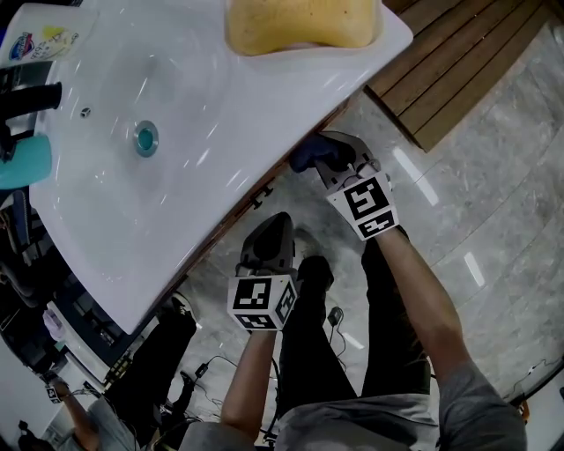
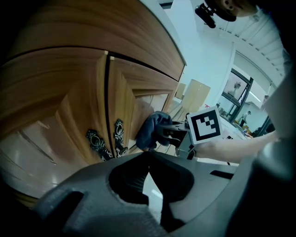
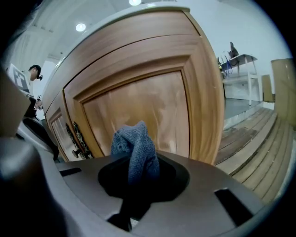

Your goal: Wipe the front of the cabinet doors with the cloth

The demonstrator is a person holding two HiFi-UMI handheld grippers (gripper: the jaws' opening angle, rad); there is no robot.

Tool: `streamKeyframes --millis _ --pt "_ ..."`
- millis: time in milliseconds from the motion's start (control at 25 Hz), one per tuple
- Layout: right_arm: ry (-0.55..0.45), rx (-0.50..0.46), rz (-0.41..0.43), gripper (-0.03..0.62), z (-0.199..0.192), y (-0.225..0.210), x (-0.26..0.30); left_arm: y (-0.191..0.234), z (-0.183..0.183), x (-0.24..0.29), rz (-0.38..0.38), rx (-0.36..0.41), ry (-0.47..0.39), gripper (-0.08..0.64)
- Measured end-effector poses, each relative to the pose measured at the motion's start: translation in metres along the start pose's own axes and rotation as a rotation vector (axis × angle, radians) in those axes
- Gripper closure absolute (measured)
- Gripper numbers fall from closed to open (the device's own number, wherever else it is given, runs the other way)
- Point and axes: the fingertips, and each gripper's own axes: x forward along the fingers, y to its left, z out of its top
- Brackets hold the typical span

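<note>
Two wooden cabinet doors [image 2: 83,106] stand under the white basin, with ornate dark handles [image 2: 119,137] along their middle seam. In the head view my right gripper [image 1: 330,163] reaches under the counter edge, shut on a bunched blue-grey cloth [image 1: 310,155]. The cloth [image 3: 135,147] sticks up between the jaws, right in front of the right-hand door's panel [image 3: 143,104]; I cannot tell whether it touches. The left gripper view shows that cloth [image 2: 151,129] against the right door. My left gripper [image 1: 269,236] is lower and to the left, shut and holding nothing, its fingertips [image 2: 148,165] pointing at the doors.
The white basin [image 1: 203,106] overhangs the cabinet, with a teal drain [image 1: 145,138] and a yellow sponge [image 1: 304,22] on its rim. Wooden decking [image 1: 458,62] lies to the right on the marble floor [image 1: 476,229]. The person's dark trouser legs [image 1: 308,352] stand below the grippers.
</note>
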Motion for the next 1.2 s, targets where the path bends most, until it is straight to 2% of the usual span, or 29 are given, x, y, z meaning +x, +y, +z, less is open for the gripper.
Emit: streamKeyframes --millis 200,640,760,1200 --pt "-0.009 0.014 -0.017 0.538 0.004 -0.016 -0.004 -0.007 0.001 0.006 -0.004 -0.001 0.012 0.552" --pt "-0.051 0.079 -0.135 0.54 0.02 -0.083 -0.023 -0.02 0.011 0.019 -0.016 0.014 0.014 0.552" --pt "-0.049 0.074 -0.156 0.54 0.021 -0.096 -0.03 -0.025 0.013 0.021 -0.023 0.015 0.016 0.552" --pt "-0.1 0.152 -0.256 0.54 0.028 -0.137 -0.056 -0.036 0.015 0.022 -0.027 0.008 0.007 0.552"
